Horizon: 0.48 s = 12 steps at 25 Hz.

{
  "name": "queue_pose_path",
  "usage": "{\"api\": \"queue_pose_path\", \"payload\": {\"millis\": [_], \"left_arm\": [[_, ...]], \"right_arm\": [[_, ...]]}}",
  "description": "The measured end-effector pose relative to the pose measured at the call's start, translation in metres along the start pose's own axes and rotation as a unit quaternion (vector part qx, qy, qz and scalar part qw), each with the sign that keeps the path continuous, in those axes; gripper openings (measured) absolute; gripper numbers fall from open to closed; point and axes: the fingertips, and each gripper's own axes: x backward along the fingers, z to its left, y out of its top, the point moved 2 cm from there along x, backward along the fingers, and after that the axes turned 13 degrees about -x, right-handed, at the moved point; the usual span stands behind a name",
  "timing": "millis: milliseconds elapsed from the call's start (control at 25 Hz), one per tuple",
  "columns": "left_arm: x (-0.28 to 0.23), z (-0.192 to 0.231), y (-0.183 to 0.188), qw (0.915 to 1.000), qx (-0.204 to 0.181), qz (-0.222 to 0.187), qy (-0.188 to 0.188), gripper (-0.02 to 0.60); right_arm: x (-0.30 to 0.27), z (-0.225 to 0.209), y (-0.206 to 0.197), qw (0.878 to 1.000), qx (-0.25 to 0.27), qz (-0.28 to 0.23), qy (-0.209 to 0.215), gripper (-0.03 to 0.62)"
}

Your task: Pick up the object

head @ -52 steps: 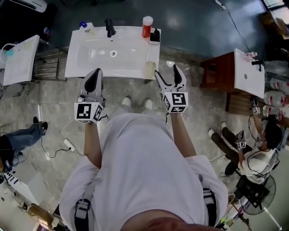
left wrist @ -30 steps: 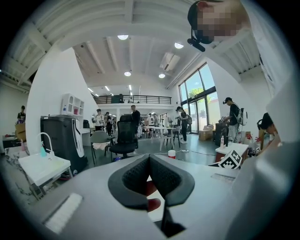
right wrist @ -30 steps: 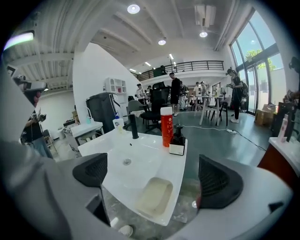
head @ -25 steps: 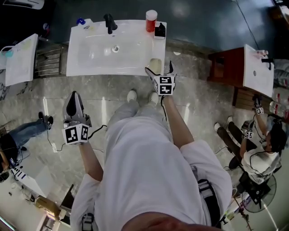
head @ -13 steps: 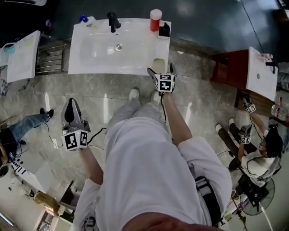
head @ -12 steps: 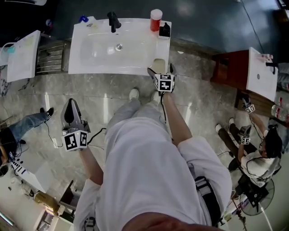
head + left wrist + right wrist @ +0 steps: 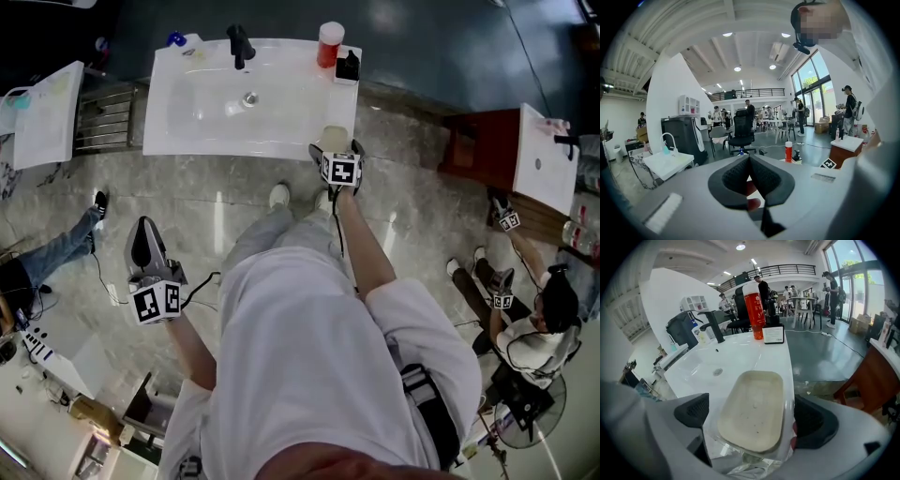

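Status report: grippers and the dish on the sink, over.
Left gripper shut, empty, away from sink. Right gripper open, jaws straddling beige rectangular dish at white sink front corner. Nothing blocking.

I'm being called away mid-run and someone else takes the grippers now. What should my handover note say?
Left gripper: shut, empty, held low, away from the sink.
Right gripper: open, jaws either side of the beige dish on the sink's near right corner.
Done: approach, dish straddled.
Left: close on the dish and lift it.
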Motion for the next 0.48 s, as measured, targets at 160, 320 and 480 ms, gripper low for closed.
{"api": "queue_pose_path", "payload": {"millis": [160,320,480], "left_arm": [[-0.004,0.004,-0.002,1.0000,0.008,0.002,0.002,-0.002],[-0.009,0.007,-0.006,0.9998,0.021,-0.002,-0.003,-0.002],[-0.014,0.008,-0.006,0.9996,0.028,-0.007,-0.005,-0.002]], "right_arm": [[-0.003,-0.007,-0.004,1.000,0.002,0.010,-0.018,0.527],[-0.003,-0.011,-0.005,0.999,0.004,0.016,-0.039,0.485],[-0.002,-0.014,-0.005,0.998,0.015,0.020,-0.058,0.443]]}}
